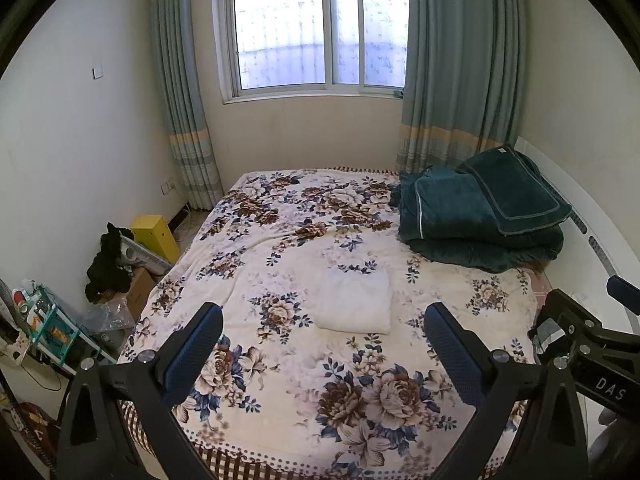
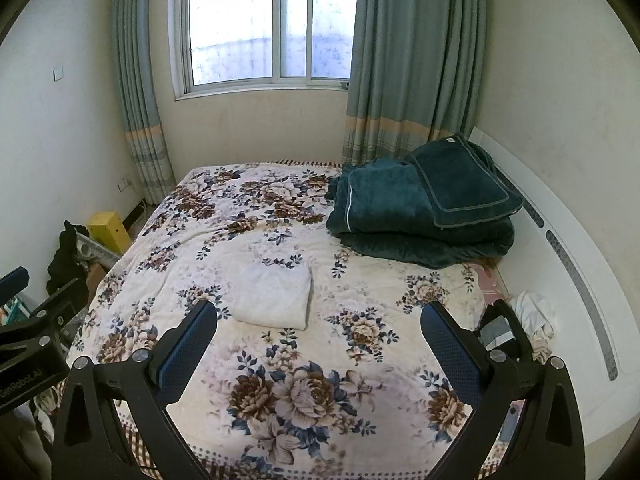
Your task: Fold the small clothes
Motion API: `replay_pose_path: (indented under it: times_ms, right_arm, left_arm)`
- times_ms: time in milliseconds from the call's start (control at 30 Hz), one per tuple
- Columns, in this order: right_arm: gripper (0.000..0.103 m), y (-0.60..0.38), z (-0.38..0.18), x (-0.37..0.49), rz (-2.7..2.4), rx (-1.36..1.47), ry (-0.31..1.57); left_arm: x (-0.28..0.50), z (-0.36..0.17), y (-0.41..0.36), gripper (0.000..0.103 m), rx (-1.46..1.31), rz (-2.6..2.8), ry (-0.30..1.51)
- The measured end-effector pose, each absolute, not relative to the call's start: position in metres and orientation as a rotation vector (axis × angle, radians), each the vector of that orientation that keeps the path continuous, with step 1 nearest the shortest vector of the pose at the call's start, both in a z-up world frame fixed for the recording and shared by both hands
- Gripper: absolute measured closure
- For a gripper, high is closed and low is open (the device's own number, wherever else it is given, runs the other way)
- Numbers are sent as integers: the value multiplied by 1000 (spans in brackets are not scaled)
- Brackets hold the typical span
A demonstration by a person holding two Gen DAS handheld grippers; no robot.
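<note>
A small white garment [image 1: 355, 301] lies folded into a neat rectangle in the middle of the floral bedspread [image 1: 280, 400]; the right wrist view has the folded white garment [image 2: 274, 295] left of centre on the bedspread [image 2: 360, 380]. My left gripper [image 1: 323, 326] hangs open above the near part of the bed, short of the garment, holding nothing. My right gripper [image 2: 319, 322] is open too, with nothing between its blue-padded fingers. Each gripper's body shows at the edge of the other's view.
A folded dark green blanket [image 1: 484, 216] is piled at the bed's far right corner. Crumpled white and dark clothes [image 2: 534, 320] lie by the white headboard [image 2: 580, 280]. Boxes, a yellow case [image 1: 156, 236] and clutter fill the floor left of the bed. Curtains [image 2: 416, 60] flank the window.
</note>
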State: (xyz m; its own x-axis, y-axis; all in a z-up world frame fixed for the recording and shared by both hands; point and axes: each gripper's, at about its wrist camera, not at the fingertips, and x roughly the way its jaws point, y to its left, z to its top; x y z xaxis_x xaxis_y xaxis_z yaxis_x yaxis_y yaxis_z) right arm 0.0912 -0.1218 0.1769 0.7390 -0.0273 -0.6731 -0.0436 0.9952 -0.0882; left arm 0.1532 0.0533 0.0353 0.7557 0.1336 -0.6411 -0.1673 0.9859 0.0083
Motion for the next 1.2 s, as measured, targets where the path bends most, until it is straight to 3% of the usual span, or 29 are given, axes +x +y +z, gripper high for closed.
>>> replay_pose_path:
  times_ms: [1200]
  right_arm:
    - [0,-124,185,75,-22,-71,720]
  left_arm:
    - [150,48,45,0,-47,164,670]
